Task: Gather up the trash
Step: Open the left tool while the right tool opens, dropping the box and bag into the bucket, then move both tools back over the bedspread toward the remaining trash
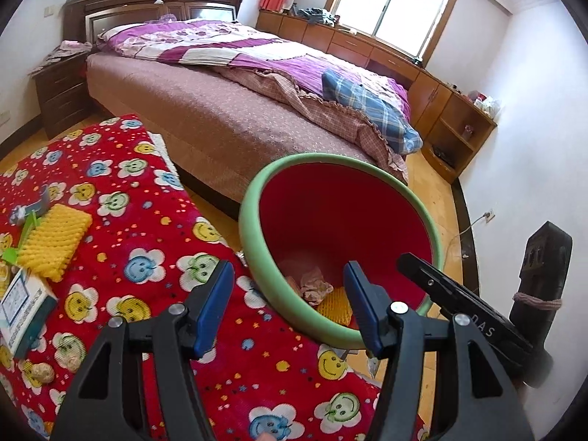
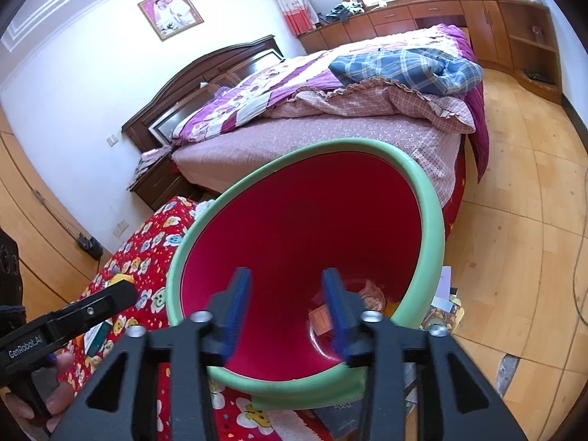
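Trash: yellow foam net sleeve (image 1: 55, 246) lies on red smiley-flower table (image 1: 154, 228), left of left hand-held gripper (image 1: 288, 308), nearer it; both jaws spread, empty. Right hand-held gripper (image 2: 286, 312) over green-rimmed red bin (image 2: 422, 191).

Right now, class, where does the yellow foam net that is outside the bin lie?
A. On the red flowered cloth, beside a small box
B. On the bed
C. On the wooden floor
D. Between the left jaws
A: in the left wrist view the foam net lies on the cloth, next to the box, away from the bin.
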### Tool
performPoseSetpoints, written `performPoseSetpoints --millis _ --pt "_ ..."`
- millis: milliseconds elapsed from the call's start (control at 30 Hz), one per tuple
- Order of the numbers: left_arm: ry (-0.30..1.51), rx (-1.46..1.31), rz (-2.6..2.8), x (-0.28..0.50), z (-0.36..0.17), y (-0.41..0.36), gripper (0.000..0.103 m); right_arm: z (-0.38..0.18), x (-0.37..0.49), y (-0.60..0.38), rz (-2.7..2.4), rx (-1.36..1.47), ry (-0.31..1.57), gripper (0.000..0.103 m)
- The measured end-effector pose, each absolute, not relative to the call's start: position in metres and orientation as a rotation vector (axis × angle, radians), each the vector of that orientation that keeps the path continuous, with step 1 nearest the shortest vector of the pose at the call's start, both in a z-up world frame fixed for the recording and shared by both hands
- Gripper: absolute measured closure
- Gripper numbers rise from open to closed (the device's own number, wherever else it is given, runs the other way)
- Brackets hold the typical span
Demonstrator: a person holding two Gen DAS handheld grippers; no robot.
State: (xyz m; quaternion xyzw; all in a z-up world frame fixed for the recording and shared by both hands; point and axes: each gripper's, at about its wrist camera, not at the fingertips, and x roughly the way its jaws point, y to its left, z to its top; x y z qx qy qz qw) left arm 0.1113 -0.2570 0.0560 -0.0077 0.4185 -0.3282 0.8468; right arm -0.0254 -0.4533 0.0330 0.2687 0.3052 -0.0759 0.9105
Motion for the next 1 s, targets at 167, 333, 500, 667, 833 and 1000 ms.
performPoseSetpoints --millis 167,333,500,667,833,1000 --pt "0.87 -0.037 -0.678 0.108 0.063 -0.243 0.041 0.039 -0.027 -0.448 -0.156 0.545 0.622 0.051" --pt "0.86 -0.057 -0.661 0.103 0.067 -0.228 0.041 0.047 -0.031 -0.439 -0.149 0.53 0.613 0.051" --pt "0.842 -0.075 -0.645 0.097 0.074 -0.212 0.041 0.057 -0.034 -0.427 -0.14 0.514 0.603 0.051" --pt "0.823 -0.095 -0.619 0.092 0.08 -0.193 0.041 0.065 -0.036 -0.413 -0.12 0.497 0.596 0.051" --pt "0.827 -0.114 -0.595 0.09 0.083 -0.172 0.041 0.071 -0.035 -0.401 -0.092 0.491 0.589 0.039" --pt "0.817 -0.112 -0.549 0.09 0.087 -0.149 0.041 0.077 -0.033 -0.388 -0.067 0.469 0.585 0.039"
